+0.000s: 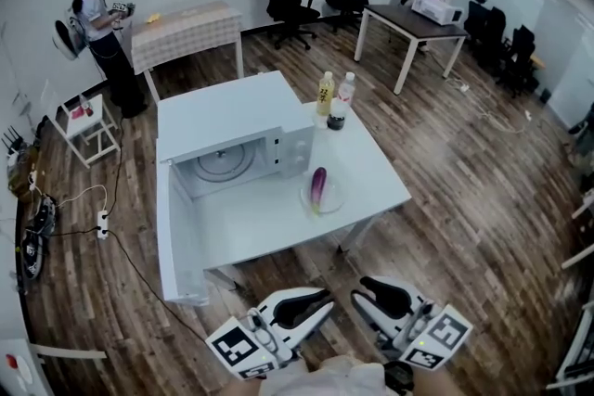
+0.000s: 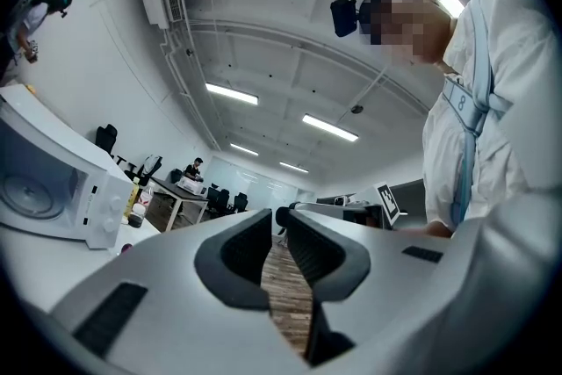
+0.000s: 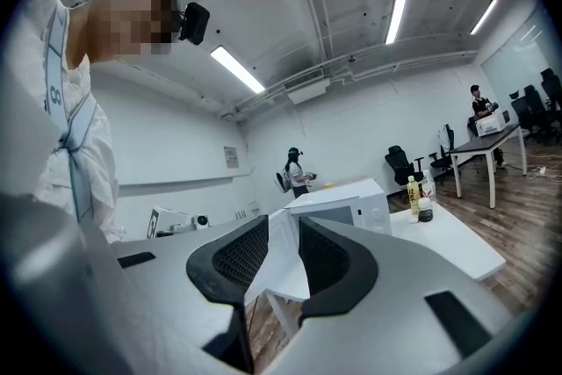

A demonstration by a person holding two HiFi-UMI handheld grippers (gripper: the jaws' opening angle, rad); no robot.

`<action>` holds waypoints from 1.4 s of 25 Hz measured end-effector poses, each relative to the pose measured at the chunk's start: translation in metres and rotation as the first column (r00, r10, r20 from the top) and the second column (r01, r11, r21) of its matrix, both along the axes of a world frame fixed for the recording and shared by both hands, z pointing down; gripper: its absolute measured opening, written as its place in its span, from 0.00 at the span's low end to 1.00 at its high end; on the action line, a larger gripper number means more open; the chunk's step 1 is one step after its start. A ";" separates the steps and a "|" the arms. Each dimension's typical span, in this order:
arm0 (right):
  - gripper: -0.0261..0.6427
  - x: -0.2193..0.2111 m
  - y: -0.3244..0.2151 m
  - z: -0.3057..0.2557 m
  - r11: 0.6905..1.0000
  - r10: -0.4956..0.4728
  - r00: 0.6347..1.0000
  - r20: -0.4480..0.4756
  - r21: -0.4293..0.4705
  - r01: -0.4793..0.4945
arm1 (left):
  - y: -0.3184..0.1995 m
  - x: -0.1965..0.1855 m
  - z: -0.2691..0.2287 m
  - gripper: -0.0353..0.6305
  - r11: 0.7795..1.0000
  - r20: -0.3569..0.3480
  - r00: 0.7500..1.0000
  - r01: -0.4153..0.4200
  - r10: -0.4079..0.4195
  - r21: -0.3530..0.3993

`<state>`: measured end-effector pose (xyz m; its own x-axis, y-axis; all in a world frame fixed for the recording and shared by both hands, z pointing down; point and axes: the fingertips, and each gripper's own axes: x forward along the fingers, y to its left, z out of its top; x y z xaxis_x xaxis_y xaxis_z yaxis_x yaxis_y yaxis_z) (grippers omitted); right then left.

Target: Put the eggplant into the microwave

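Observation:
A purple eggplant (image 1: 318,186) lies on a small clear plate (image 1: 331,200) on the white table (image 1: 269,218), just right of the white microwave (image 1: 232,121). The microwave's door (image 1: 176,236) hangs wide open toward the left, showing the glass turntable (image 1: 225,164). Both grippers are below the table's near edge, well short of the eggplant. My left gripper (image 1: 320,300) (image 2: 279,219) has its jaws slightly apart with nothing between them. My right gripper (image 1: 364,290) (image 3: 284,228) stands beside it, jaws parted and empty, facing the microwave (image 3: 338,205).
Two bottles (image 1: 334,99) stand at the table's far right corner behind the eggplant. A cable and power strip (image 1: 102,223) lie on the wood floor at left. Further back are a person (image 1: 97,32) by a covered table, office chairs (image 1: 288,0), and another desk (image 1: 413,23).

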<state>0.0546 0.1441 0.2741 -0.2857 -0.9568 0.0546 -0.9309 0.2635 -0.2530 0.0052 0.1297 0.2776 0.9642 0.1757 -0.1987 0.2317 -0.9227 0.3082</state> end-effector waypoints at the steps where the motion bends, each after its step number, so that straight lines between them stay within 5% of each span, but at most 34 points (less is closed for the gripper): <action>1: 0.21 0.000 -0.004 0.001 1.000 -0.001 1.000 -0.008 -0.003 0.001 | -0.003 0.000 0.000 0.12 1.000 -0.001 1.000 0.002 -0.002 -0.001; 12: 0.21 0.025 -0.058 0.038 0.999 -0.004 0.999 0.033 -0.052 0.006 | -0.038 0.011 0.029 0.12 0.998 0.043 0.998 0.057 -0.056 -0.024; 28: 0.21 0.085 -0.169 0.131 0.997 -0.004 1.000 -0.004 -0.074 0.003 | -0.144 0.069 0.107 0.11 0.971 0.087 0.975 0.190 -0.204 0.146; 35: 0.21 0.095 -0.196 0.175 0.991 0.023 1.000 -0.019 -0.132 -0.025 | -0.184 0.090 0.145 0.08 0.956 0.097 0.956 0.265 -0.277 0.125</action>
